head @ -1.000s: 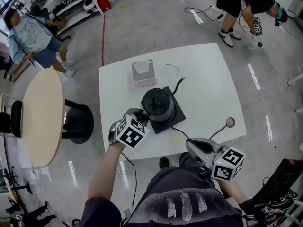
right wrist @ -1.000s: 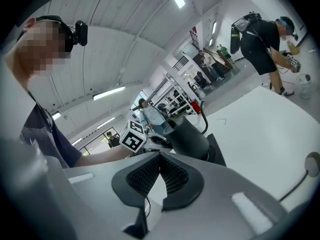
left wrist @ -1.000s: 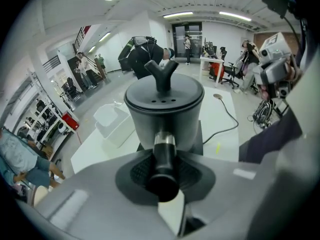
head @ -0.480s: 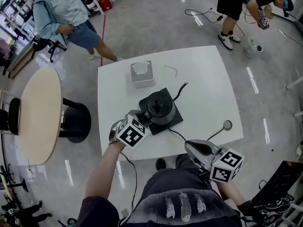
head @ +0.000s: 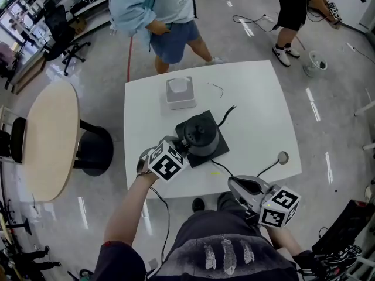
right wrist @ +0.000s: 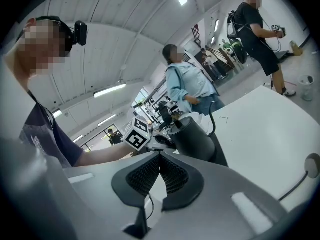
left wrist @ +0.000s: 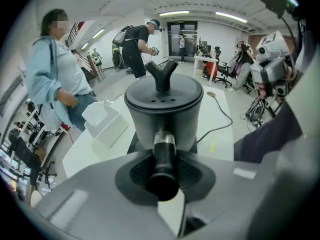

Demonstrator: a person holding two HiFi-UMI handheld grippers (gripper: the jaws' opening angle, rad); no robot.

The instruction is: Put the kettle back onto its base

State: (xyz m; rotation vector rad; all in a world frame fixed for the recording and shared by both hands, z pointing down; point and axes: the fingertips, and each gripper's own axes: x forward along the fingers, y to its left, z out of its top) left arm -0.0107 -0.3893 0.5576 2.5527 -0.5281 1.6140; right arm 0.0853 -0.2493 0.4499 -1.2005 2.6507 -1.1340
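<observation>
A dark grey kettle point(head: 200, 136) with a knobbed lid stands on its black square base point(head: 221, 148) in the middle of the white table point(head: 258, 110). My left gripper point(head: 179, 146) comes at it from the near left and is shut on the kettle's handle point(left wrist: 164, 156). In the left gripper view the kettle body point(left wrist: 165, 109) fills the middle, just past the pads. My right gripper point(head: 242, 186) hangs at the table's near edge, shut with nothing between its pads point(right wrist: 150, 171). From that gripper's view the kettle point(right wrist: 194, 136) shows ahead.
A white box point(head: 180, 92) stands behind the base, and a black cable point(head: 226, 112) runs off it. A small round disc on a wire point(head: 283, 156) lies at the near right. A person in light blue point(head: 153, 16) stands at the table's far edge. A round wooden table point(head: 50, 142) is to the left.
The person in light blue has walked from the far left to the table's far edge. The kettle and both grippers have kept their places.
</observation>
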